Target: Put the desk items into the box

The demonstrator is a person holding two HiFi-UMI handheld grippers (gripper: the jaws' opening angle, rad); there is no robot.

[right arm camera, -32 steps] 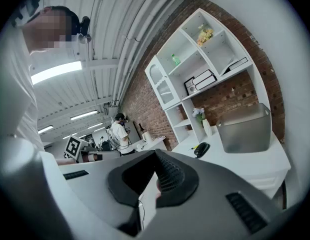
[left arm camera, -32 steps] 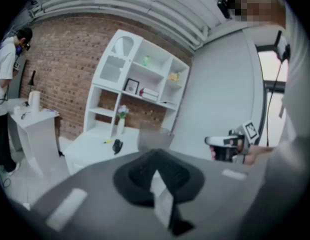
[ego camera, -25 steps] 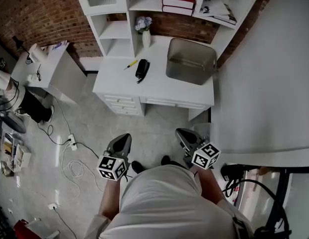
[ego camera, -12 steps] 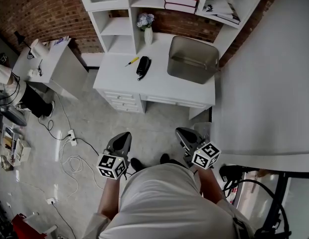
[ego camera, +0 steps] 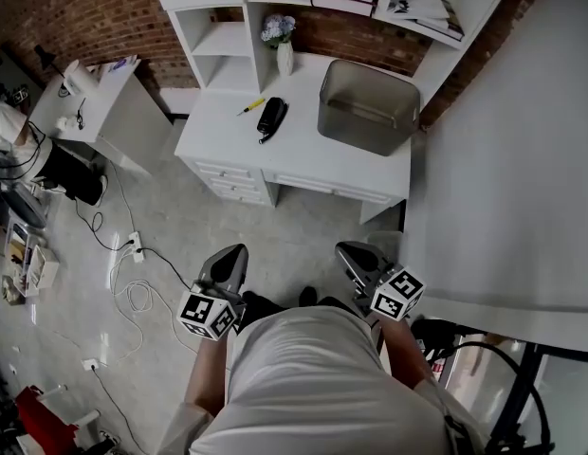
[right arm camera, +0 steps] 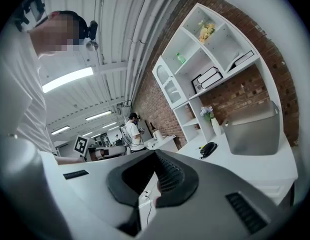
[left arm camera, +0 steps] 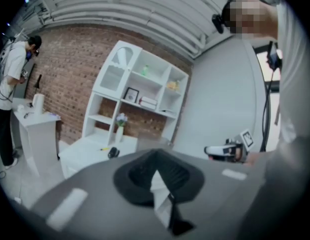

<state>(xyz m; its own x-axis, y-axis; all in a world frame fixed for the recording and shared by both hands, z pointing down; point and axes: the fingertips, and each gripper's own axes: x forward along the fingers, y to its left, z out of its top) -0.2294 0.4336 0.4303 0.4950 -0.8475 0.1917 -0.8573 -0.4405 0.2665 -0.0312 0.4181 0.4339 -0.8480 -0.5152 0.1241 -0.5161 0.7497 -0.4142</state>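
Closest to me, my left gripper (ego camera: 234, 252) has its jaws pressed together on nothing, and my right gripper (ego camera: 347, 251) is likewise closed with nothing between its jaws. Both are held low in front of the person's body, above the grey floor (ego camera: 180, 221). Well ahead of both stands the white desk (ego camera: 303, 154). On it, ahead of the left gripper, lies a small black oblong item (ego camera: 270, 116); I cannot tell what it is. A thin yellow stick (ego camera: 251, 106), pen-like, lies just beside it on its left. Ahead of the right gripper, well apart from those two, sits the box (ego camera: 367, 108): dull grey, open-topped, with rounded corners. Farther back, a white vase (ego camera: 284, 57) of pale flowers stands on the desk against the shelf unit (ego camera: 218, 57).
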